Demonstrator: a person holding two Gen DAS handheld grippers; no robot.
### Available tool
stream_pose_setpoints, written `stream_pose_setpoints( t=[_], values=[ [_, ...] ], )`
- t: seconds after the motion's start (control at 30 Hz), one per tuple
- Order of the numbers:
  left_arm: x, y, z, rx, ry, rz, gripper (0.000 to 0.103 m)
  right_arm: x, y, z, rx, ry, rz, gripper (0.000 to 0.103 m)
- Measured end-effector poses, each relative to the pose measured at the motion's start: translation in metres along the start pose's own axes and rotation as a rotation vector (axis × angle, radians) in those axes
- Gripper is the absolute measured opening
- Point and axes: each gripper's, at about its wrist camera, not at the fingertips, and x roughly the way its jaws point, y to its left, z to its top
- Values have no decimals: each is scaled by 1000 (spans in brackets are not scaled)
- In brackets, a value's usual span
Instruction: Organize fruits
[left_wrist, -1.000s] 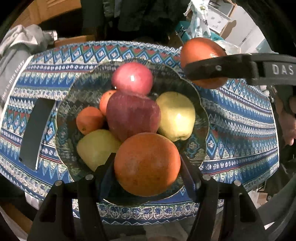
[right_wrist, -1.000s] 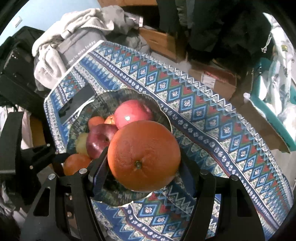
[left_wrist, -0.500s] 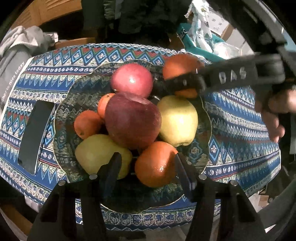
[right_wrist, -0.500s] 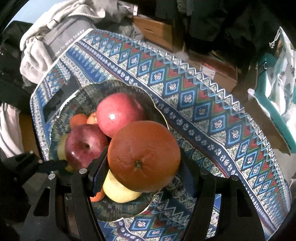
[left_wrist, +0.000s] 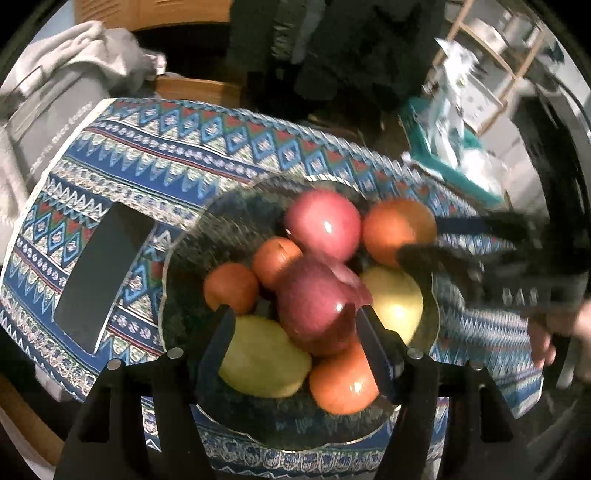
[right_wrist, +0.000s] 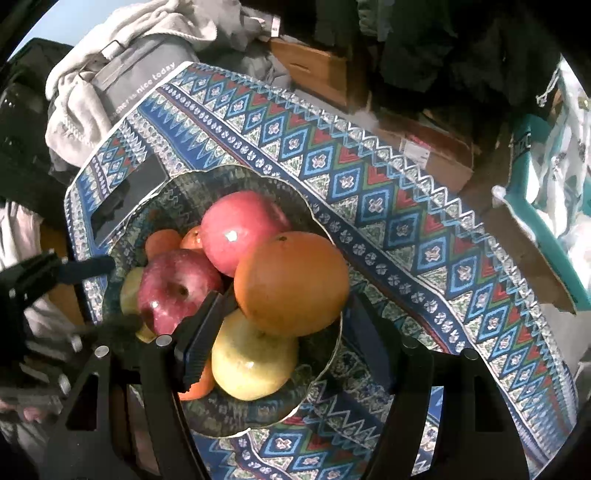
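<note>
Patterned blue, red and white cloth covers the table (right_wrist: 424, 206), with clothes and boxes piled behind it. Nearest the right wrist camera, the right gripper (right_wrist: 284, 332) has its jaws easing apart around a large orange (right_wrist: 291, 282). A second ago that orange was pinched and held above the table; now it rests on the heap in the dark glass bowl (right_wrist: 325, 365), at about three o'clock, and the pads look just clear of its sides. Beneath it lies a yellow apple (right_wrist: 255, 369); at nine o'clock sits a dark red apple (right_wrist: 177, 288), and at twelve o'clock a pink apple (right_wrist: 240, 236).

From the left wrist camera, the left gripper (left_wrist: 295, 350) is spread, opening and empty. The smaller orange (left_wrist: 343, 380) it carried a second ago now lies at the bowl's six o'clock edge. Farther off, at nine o'clock on the cloth, lies a black phone (left_wrist: 103, 273).

Both oranges appear delivered, so the sorting looks close to finished.
</note>
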Motion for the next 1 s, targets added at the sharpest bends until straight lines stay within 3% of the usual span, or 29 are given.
stream_pose_setpoints(
  t=[0.27, 0.63, 1.0],
  values=[
    [-21, 11, 15, -65, -55, -10, 70, -50, 10, -7, 14, -110, -12, 72],
    [-66, -6, 14, -13, -135, 21, 79, -125, 23, -34, 7, -256, -81, 75],
    [-115, -34, 10, 64, -227, 52, 81, -196, 28, -67, 19, -426, -159, 78]
  ],
)
